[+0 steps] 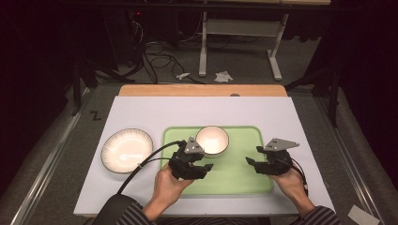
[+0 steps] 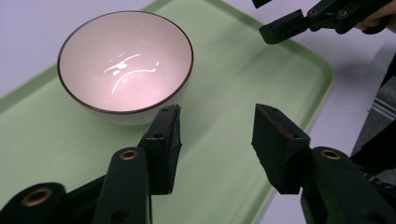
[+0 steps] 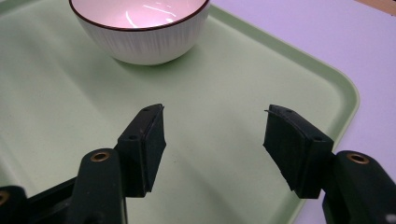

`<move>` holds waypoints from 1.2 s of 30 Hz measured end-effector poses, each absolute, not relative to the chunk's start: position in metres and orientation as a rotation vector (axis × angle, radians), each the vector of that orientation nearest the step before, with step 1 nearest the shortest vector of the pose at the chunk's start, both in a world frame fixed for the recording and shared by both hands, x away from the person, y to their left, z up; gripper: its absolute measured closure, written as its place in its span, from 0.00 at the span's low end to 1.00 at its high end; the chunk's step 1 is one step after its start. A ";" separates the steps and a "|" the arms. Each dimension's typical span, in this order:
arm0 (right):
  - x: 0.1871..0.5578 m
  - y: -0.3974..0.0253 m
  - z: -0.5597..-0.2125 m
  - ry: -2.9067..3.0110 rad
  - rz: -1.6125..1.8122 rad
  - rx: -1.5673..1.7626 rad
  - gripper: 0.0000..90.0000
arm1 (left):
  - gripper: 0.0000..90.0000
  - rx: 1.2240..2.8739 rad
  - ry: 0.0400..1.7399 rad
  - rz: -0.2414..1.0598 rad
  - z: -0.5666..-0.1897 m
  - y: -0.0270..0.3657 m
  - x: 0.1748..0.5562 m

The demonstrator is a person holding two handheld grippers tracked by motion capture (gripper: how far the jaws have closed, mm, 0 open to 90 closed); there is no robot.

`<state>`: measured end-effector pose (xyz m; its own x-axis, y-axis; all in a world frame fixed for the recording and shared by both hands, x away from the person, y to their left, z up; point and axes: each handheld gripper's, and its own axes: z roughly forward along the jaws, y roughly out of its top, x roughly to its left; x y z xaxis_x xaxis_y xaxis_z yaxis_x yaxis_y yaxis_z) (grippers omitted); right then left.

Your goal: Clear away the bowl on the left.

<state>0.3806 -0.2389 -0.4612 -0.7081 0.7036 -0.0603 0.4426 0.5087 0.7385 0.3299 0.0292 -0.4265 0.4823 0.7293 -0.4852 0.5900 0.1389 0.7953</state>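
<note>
A white bowl (image 1: 212, 139) with a dark rim stands upright on the green tray (image 1: 234, 180), near its far edge. A white plate (image 1: 126, 150) with a dark rim lies on the table left of the tray. My left gripper (image 1: 205, 166) hovers open over the tray just in front of the bowl (image 2: 123, 60), nothing between its jaws. My right gripper (image 1: 252, 161) is open over the tray's right part, empty, pointing towards the bowl (image 3: 140, 28). In the left gripper view my left gripper (image 2: 217, 128) has the right gripper (image 2: 280, 30) beyond it.
The tray (image 3: 224, 93) lies on a white table top (image 1: 155, 110) with a wooden strip (image 1: 202, 90) along its far edge. On the floor beyond are cables (image 1: 159, 56), a white table frame (image 1: 239, 28) and scraps of paper (image 1: 223, 76).
</note>
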 end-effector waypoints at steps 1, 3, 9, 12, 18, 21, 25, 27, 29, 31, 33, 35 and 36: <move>0.381 -0.239 -0.461 2.404 1.026 0.950 0.44 | 0.58 1.542 1.202 0.140 -0.428 0.030 0.329; 0.381 -0.238 -0.462 2.413 1.023 0.941 0.44 | 0.58 1.545 1.212 0.143 -0.431 0.032 0.328; 0.381 -0.236 -0.462 2.411 1.025 0.945 0.44 | 0.58 1.538 1.206 0.163 -0.432 0.035 0.325; 0.381 -0.237 -0.462 2.411 1.024 0.951 0.44 | 0.58 1.510 1.232 0.155 -0.435 0.040 0.327; 0.382 -0.236 -0.462 2.414 1.025 0.958 0.44 | 0.58 1.477 1.250 0.161 -0.436 0.049 0.327; 0.382 -0.237 -0.462 2.412 1.024 0.961 0.44 | 0.57 1.463 1.264 0.161 -0.438 0.051 0.328; 0.382 -0.236 -0.463 2.421 1.015 0.959 0.44 | 0.57 1.454 1.281 0.179 -0.441 0.055 0.330; 0.382 -0.235 -0.464 2.429 1.008 0.960 0.44 | 0.56 1.458 1.281 0.186 -0.441 0.055 0.331; 0.381 -0.234 -0.464 2.438 1.004 0.959 0.44 | 0.56 1.443 1.295 0.181 -0.443 0.057 0.332; 0.381 -0.234 -0.464 2.440 1.006 0.956 0.44 | 0.56 1.440 1.309 0.182 -0.445 0.058 0.334; 0.381 -0.234 -0.464 2.440 1.005 0.959 0.44 | 0.56 1.582 1.273 0.186 -0.448 0.071 0.334; 0.382 -0.234 -0.464 2.444 1.013 0.960 0.44 | 0.56 1.747 1.233 0.198 -0.449 0.081 0.335; 0.382 -0.234 -0.464 2.446 1.009 0.953 0.44 | 0.56 1.877 1.185 0.202 -0.448 0.090 0.335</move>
